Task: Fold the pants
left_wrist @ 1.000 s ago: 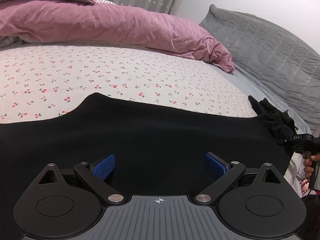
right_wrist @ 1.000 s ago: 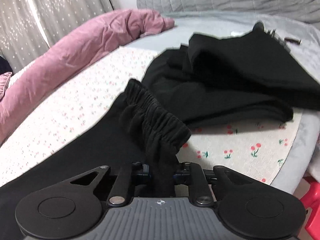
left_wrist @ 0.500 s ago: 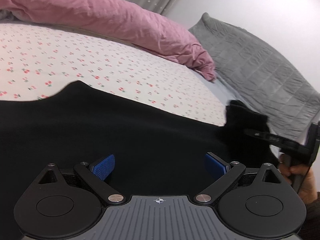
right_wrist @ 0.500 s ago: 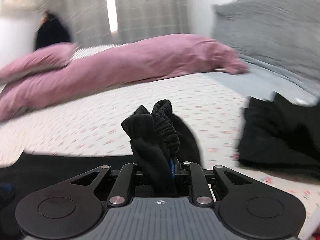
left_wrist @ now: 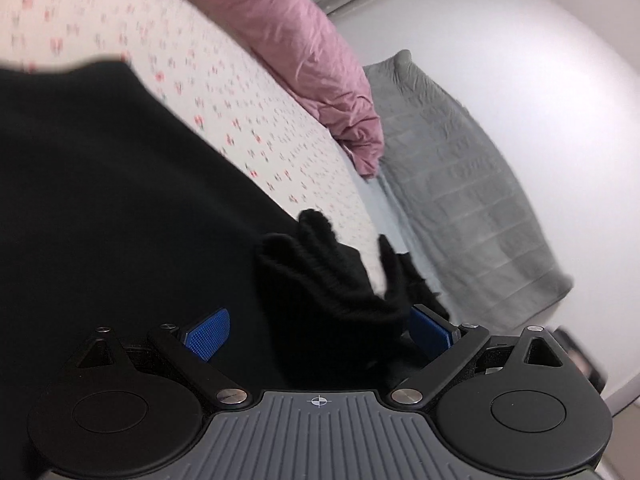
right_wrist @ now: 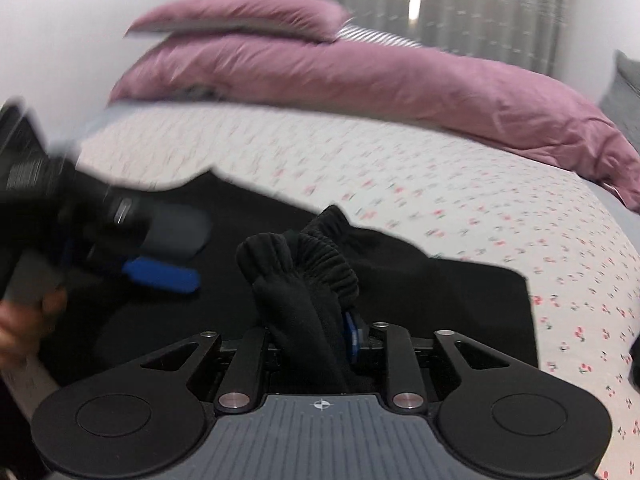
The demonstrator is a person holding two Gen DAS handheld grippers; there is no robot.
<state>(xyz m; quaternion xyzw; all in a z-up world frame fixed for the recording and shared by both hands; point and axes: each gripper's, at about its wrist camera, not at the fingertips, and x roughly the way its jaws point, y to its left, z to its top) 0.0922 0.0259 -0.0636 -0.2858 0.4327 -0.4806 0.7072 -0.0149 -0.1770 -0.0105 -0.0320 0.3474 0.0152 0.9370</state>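
Over the black pants point(right_wrist: 460, 296), I am carrying their bunched waistband point(right_wrist: 316, 264) in my loosening right gripper point(right_wrist: 310, 332) toward my wide-open left gripper point(left_wrist: 316, 332), making the fold.

The left gripper point(left_wrist: 318, 330) has its blue-padded fingers point(left_wrist: 208, 334) spread wide, the two pads well apart, and nothing is pinched between them. In the right wrist view it enters blurred from the left edge, one blue pad pointing right, with the hand point(right_wrist: 24, 320) that holds it showing at the near left. The right gripper point(right_wrist: 320, 332) has its fingers point(right_wrist: 352, 336) drawn close together with a bunched waistband point(right_wrist: 304, 280) standing up between them; its jaws have just been opening a little, and the cloth sits in the gap.
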